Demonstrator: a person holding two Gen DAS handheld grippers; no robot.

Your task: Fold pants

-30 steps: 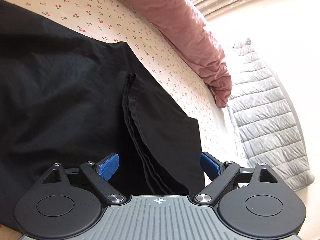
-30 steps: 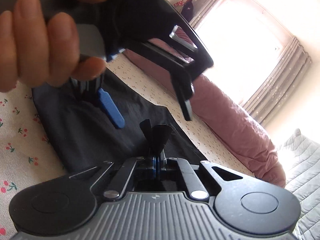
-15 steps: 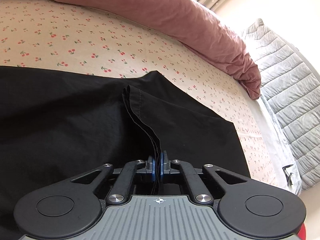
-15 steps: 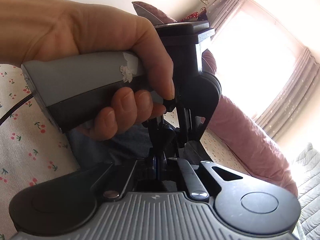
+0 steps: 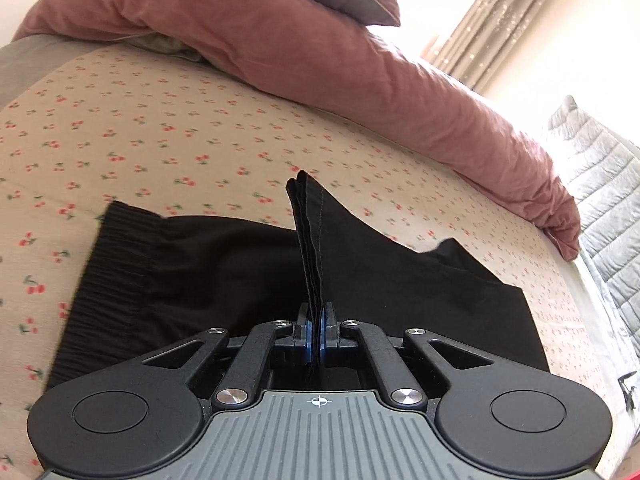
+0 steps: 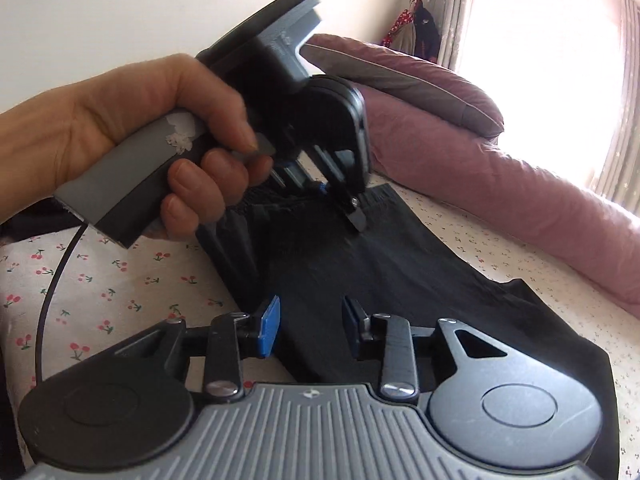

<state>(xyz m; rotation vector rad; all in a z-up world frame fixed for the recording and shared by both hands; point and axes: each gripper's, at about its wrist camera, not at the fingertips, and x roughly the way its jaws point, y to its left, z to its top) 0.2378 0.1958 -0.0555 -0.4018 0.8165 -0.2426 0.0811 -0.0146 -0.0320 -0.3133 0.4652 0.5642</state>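
- The black fabric pants (image 5: 224,272) lie on a bed covered by a cream sheet printed with small red cherries (image 5: 152,132), their ribbed elastic waistband (image 5: 116,264) towards the left in the left wrist view.
- The left gripper (image 5: 316,334) is clamped tight on a stacked hem of the pants; the layered edge stands up from its blue pads in a narrow upright fold (image 5: 310,232), lifted off the rest of the cloth.
- The right gripper (image 6: 310,326) has just been opening: its jaws stand partly apart, with a gap between the blue pads (image 6: 268,326). They hover over the dark cloth, which lies below them, and pinch nothing.
- In the right wrist view a bare hand (image 6: 132,128) grips the grey handle of the other gripper (image 6: 344,204), which points down at the pants near the waistband; a black cable (image 6: 52,292) trails from that handle across the sheet.
- A long dusty-pink bolster pillow (image 5: 360,72) lies along the far side of the bed, a grey quilted blanket (image 5: 604,184) sits at the right edge, and pale curtains (image 6: 624,128) hang at a bright window.
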